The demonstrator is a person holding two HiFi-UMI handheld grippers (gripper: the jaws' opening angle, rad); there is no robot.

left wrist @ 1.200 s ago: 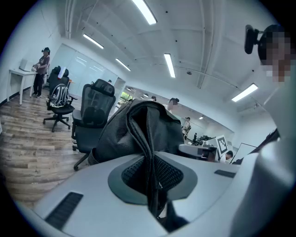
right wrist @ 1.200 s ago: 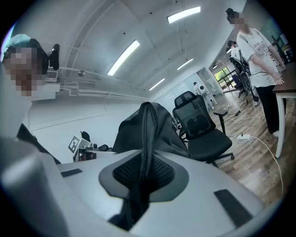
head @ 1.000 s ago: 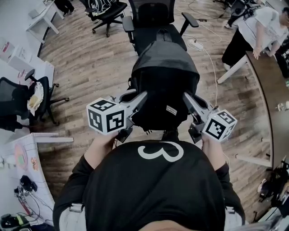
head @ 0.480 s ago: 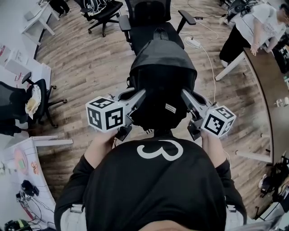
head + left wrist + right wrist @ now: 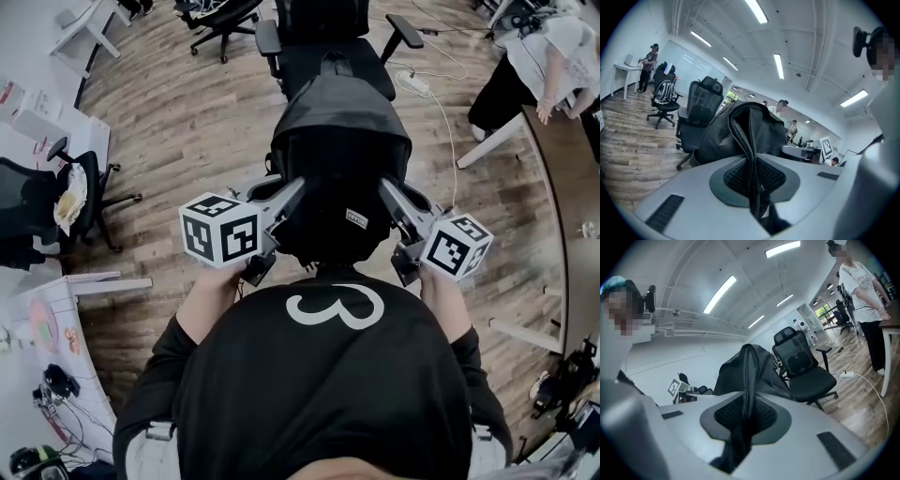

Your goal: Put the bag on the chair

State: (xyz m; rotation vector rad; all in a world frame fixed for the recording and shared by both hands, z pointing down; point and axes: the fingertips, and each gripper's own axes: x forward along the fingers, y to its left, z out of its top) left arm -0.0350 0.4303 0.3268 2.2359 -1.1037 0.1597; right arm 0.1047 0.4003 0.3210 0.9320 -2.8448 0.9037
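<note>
So the bag [image 5: 339,178] was a black backpack, soft matte fabric, domed on top and slumped into folds, with a small pale label sewn on the near side. It hung in the air right in front of the person's chest, between the two grippers, with the chair [image 5: 323,47] just beyond it. Couldn't tell if its bottom touched the seat.

The left gripper [image 5: 296,194] had its grey jaws clamped on a bunched, stitched fold of strap or fabric on the bag's left side. In the left gripper view that fold ran straight down across the dark mesh-textured pad. The right gripper [image 5: 385,194] did the same on the other side, jaws squeezed on a smooth black strap lying over its own ribbed pad.

The chair was a black office type with a mesh back, padded seat, curved armrests and a wheeled star base, standing on a wood plank floor [image 5: 187,141] with a white cable snaking across it
</note>
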